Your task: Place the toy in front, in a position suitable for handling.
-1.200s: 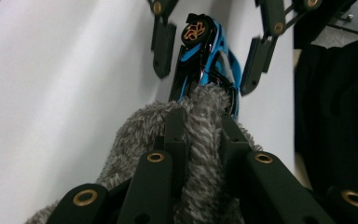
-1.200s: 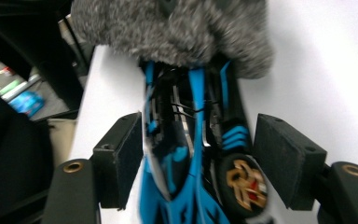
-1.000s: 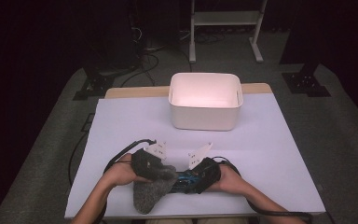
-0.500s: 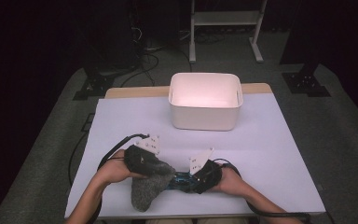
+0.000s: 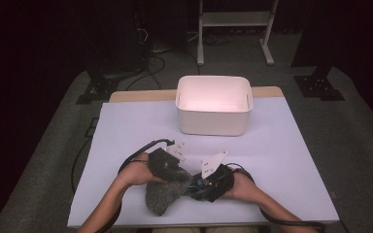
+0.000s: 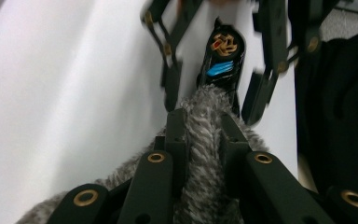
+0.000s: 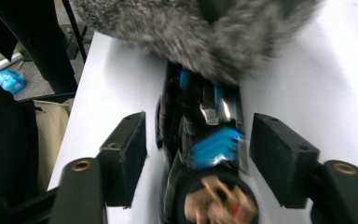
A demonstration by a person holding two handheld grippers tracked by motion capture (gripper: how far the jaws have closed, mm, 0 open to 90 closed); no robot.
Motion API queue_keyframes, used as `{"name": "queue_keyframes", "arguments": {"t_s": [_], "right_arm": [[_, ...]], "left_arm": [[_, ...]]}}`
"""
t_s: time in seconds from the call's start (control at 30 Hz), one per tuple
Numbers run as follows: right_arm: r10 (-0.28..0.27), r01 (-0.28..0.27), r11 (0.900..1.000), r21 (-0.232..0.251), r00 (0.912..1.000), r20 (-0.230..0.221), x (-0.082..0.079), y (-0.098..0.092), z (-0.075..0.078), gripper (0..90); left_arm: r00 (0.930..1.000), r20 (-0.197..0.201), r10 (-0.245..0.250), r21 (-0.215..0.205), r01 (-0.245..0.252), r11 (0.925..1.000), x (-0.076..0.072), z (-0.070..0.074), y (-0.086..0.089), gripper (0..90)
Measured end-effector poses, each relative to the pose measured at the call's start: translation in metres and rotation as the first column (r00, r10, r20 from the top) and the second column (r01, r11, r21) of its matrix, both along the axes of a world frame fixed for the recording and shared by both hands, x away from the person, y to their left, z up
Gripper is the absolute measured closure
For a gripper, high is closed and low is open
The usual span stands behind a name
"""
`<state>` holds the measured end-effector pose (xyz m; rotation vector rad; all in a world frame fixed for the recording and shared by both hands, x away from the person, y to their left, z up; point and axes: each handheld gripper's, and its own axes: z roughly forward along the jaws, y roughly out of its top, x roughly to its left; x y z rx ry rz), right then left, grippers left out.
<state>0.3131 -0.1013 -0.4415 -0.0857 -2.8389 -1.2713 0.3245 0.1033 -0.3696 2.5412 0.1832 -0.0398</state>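
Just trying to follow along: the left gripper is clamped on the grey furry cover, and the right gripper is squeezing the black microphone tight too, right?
Not quite. In the right gripper view, the right gripper straddles the black microphone with its pads apart from it. The left gripper does clamp the grey furry cover.

Shaggy grey fur-like windshield cover point(image 6: 205, 140): long, matt pile, rough-looking. Black cylindrical microphone body point(image 7: 200, 140): glossy hard plastic with ribbed blue plastic inserts and brassy metal pins at its end. White tabletop sheet point(image 5: 126, 126): smooth, matt. White rectangular plastic bin point(image 5: 213, 119): smooth, faint sheen.
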Motion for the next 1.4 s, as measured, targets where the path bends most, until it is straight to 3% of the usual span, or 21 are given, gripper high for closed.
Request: {"name": "queue_keyframes", "arguments": {"t_s": [0.1, 0.27, 0.47, 0.6, 0.7, 0.9, 1.17, 1.4], "right_arm": [[-0.028, 0.028, 1.0, 0.009, 0.9995, 0.014, -0.003, -0.015, 0.001, 38.3], [-0.049, 0.049, 0.999, 0.013, 0.9987, 0.01, -0.008, -0.031, -0.004, 60.8], [-0.052, 0.052, 0.999, 0.005, 0.9984, 0.022, -0.01, -0.029, -0.004, 62.5], [-0.055, 0.055, 0.998, 0.013, 0.9983, 0.022, -0.011, -0.029, -0.005, 62.5], [-0.053, 0.053, 0.998, 0.023, 0.9985, 0.011, -0.011, -0.03, -0.006, 62.7], [-0.046, 0.046, 0.999, 0.021, 0.9987, 0.02, -0.01, -0.03, -0.007, 63.1], [-0.043, 0.043, 0.999, 0.017, 0.9988, 0.023, -0.01, -0.03, -0.007, 63.2], [-0.039, 0.039, 0.999, 0.013, 0.999, 0.021, -0.009, -0.03, -0.006, 63.4]], "left_arm": [[1.0, 0.003, -0.007, -0.007, 0.007, 1.0, -0.001, 0.0, 0.0, 78.3], [0.9987, 0.015, -0.048, -0.016, 0.049, 0.9987, -0.006, 0.004, -0.014, 78.3], [0.9927, 0.036, -0.115, 0.008, 0.115, 0.9933, -0.007, 0.006, -0.046, 78.3], [0.99, 0.032, -0.138, 0.0, 0.138, 0.9905, -0.005, 0.005, -0.062, 78.3], [0.989, 0.033, -0.144, 0.028, 0.143, 0.9893, -0.004, 0.002, -0.068, 78.4], [0.9918, 0.036, -0.123, 0.029, 0.122, 0.9921, -0.004, 0.002, -0.054, 78.3], [0.998, 0.039, -0.049, 0.045, 0.047, 0.9978, -0.007, 0.002, -0.017, 78.2], [0.9993, 0.032, 0.018, 0.02, -0.019, 0.9996, -0.009, 0.002, 0.018, 78.1]]}}
